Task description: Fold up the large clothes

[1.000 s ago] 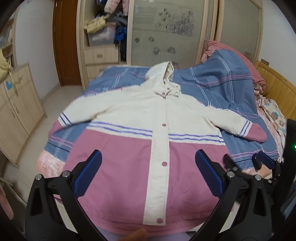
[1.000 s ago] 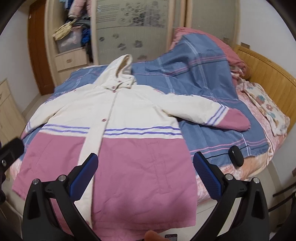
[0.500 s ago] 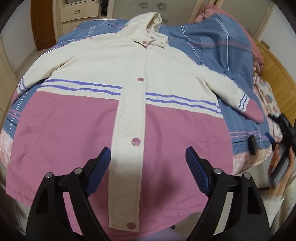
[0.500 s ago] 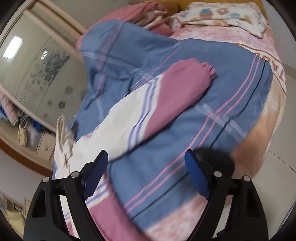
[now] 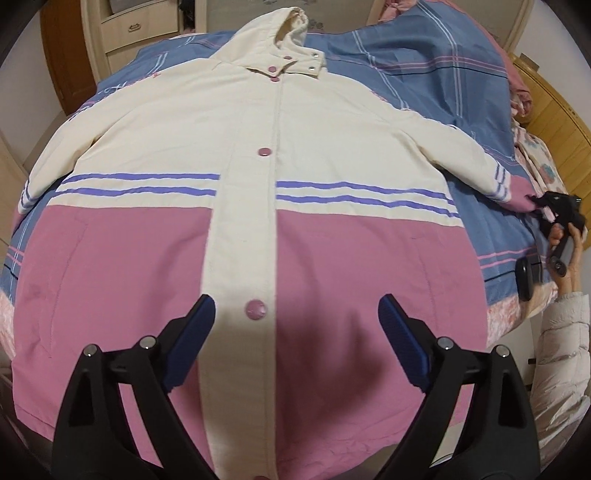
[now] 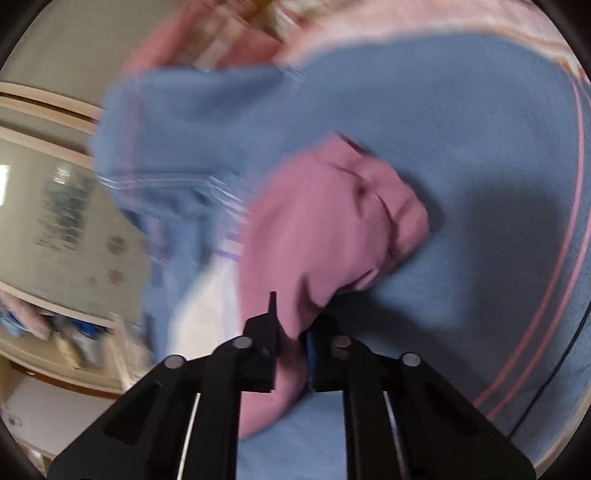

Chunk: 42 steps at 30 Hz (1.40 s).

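Note:
A hooded jacket (image 5: 258,155), cream on top and pink below with purple stripes, lies face up and spread flat on the bed. My left gripper (image 5: 295,325) is open and empty, hovering over the pink lower front near the button placket. My right gripper (image 6: 291,343) is shut on the pink cuff (image 6: 325,221) of the jacket's right-hand sleeve; the view is blurred. In the left wrist view the right gripper (image 5: 554,210) shows at the sleeve end, held by a hand.
A blue plaid bedsheet (image 5: 424,62) covers the bed. A wooden headboard (image 5: 554,110) stands at the right, a wardrobe with drawers (image 5: 129,29) at the back. A small black object (image 5: 524,280) lies at the bed's right edge.
My right gripper has moved onto the pink sleeve cuff and shut on it. My left gripper has moved in closer over the jacket's front and stays open.

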### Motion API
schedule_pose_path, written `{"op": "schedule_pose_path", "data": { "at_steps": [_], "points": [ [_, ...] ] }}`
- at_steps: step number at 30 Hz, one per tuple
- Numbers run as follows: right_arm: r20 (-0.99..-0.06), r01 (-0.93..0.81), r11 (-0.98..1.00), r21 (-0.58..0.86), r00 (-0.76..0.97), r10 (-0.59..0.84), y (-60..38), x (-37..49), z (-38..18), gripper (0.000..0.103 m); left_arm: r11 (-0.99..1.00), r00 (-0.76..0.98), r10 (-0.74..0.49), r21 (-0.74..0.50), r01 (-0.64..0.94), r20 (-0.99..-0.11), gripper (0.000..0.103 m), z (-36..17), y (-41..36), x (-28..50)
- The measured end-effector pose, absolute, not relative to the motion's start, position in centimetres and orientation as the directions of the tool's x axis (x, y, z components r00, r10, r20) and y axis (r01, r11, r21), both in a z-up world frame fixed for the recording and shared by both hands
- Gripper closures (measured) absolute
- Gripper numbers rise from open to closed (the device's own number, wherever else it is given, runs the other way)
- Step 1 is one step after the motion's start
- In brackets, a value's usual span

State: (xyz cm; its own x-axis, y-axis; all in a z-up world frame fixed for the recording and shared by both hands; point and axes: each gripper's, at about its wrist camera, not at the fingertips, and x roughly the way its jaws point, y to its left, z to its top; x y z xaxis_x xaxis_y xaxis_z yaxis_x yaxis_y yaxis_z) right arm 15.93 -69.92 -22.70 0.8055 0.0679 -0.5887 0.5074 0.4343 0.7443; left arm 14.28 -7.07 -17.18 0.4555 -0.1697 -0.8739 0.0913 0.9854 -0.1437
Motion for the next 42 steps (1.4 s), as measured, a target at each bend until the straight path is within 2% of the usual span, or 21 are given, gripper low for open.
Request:
{"op": "schedule_pose_path", "data": {
  "at_steps": [2,5,9,12,13,14,15,16,20,23,26,27,28,29,30,33,36,41,42],
  "points": [
    [-0.507,0.395,0.541,0.743,0.859,0.07,-66.7,16.5,-18.2,0.093,0.987,0.459,-0.158,-0.151,0.053,-0.874,0.012,-17.3,-6.0,14.8],
    [-0.377,0.119,0.628,0.769,0.877,0.297,-58.7,18.4,-12.3,0.093,0.985,0.465,-0.155,-0.175,-0.001,-0.872,0.012,-17.6,-4.4,15.5],
    [-0.354,-0.221,0.707,0.672,0.742,0.569,-44.9,19.4,-7.6,0.091,0.98,0.479,-0.152,-0.193,-0.037,-0.864,0.012,-17.3,-3.0,15.7],
    [-0.419,-0.407,0.674,0.617,0.554,0.719,-35.5,19.4,-7.7,0.073,0.979,0.49,-0.146,-0.196,-0.053,-0.859,0.011,-16.9,-2.0,15.5],
    [-0.432,-0.432,0.661,0.614,0.517,0.739,-34.0,19.3,-8.0,0.058,0.978,0.496,-0.143,-0.198,-0.06,-0.856,0.01,-16.8,-1.5,15.5],
    [-0.437,-0.45,0.644,0.618,0.485,0.758,-32.7,19.0,-8.4,0.047,0.977,0.504,-0.14,-0.201,-0.068,-0.853,0.01,-16.6,-1.0,15.4],
    [-0.43,-0.452,0.629,0.633,0.47,0.77,-32.2,18.6,-8.9,0.026,0.976,0.509,-0.14,-0.205,-0.073,-0.849,0.009,-16.5,-0.7,15.4],
    [-0.418,-0.437,0.623,0.649,0.479,0.772,-32.3,18.2,-9.3,0.018,0.974,0.518,-0.143,-0.214,-0.08,-0.843,0.009,-16.4,-0.1,15.4],
    [-0.439,-0.342,0.659,0.67,0.534,0.723,-35.0,16.6,-11.6,0.017,0.947,0.525,-0.227,-0.311,-0.076,-0.82,0.008,-16.2,1.4,16.3],
    [-0.528,-0.231,0.749,0.621,0.583,0.617,-36.3,14.4,-12.8,0.017,0.881,0.517,-0.378,-0.469,-0.054,-0.768,0.008,-16.1,1.8,18.3],
    [-0.578,-0.149,0.792,0.591,0.606,0.546,-37.7,11.7,-15.4,0.017,0.795,0.499,-0.51,-0.606,-0.04,-0.701,0.008,-16.6,0.7,21.5],
    [-0.587,-0.124,0.798,0.59,0.612,0.529,-38.2,10.9,-16.1,0.017,0.786,0.484,-0.528,-0.618,-0.034,-0.698,0.011,-16.9,0.0,22.4],
    [-0.595,-0.108,0.802,0.587,0.614,0.519,-38.0,10.5,-17.3,0.017,0.779,0.454,-0.548,-0.627,-0.031,-0.703,0.024,-17.6,-1.0,23.7],
    [-0.602,-0.094,0.805,0.585,0.615,0.509,-38.2,10.0,-18.0,0.017,0.772,0.421,-0.563,-0.634,-0.038,-0.711,0.044,-18.4,-1.9,24.7],
    [-0.608,-0.078,0.808,0.584,0.617,0.5,-38.3,9.3,-18.6,0.017,0.776,0.402,-0.559,-0.628,-0.054,-0.725,0.047,-19.2,-2.5,25.6],
    [-0.62,-0.05,0.805,0.591,0.61,0.494,-39.3,8.3,-20.0,0.017,0.776,0.362,-0.562,-0.625,-0.078,-0.743,0.069,-21.4,-4.0,27.2],
    [-0.637,-0.024,0.814,0.581,0.609,0.473,-39.6,7.8,-21.2,0.017,0.769,0.342,-0.578,-0.634,-0.076,-0.741,0.075,-22.4,-5.1,28.1],
    [-0.65,-0.008,0.819,0.573,0.604,0.461,-39.1,8.5,-21.8,0.017,0.823,0.497,-0.459,-0.563,-0.075,-0.737,0.079,-19.1,-3.4,30.3],
    [-0.644,-0.011,0.813,0.582,0.604,0.47,-39.1,8.5,-21.8,0.017,0.85,0.571,-0.381,-0.519,-0.093,-0.727,0.08,-17.9,-2.3,30.8]
  ]
}}
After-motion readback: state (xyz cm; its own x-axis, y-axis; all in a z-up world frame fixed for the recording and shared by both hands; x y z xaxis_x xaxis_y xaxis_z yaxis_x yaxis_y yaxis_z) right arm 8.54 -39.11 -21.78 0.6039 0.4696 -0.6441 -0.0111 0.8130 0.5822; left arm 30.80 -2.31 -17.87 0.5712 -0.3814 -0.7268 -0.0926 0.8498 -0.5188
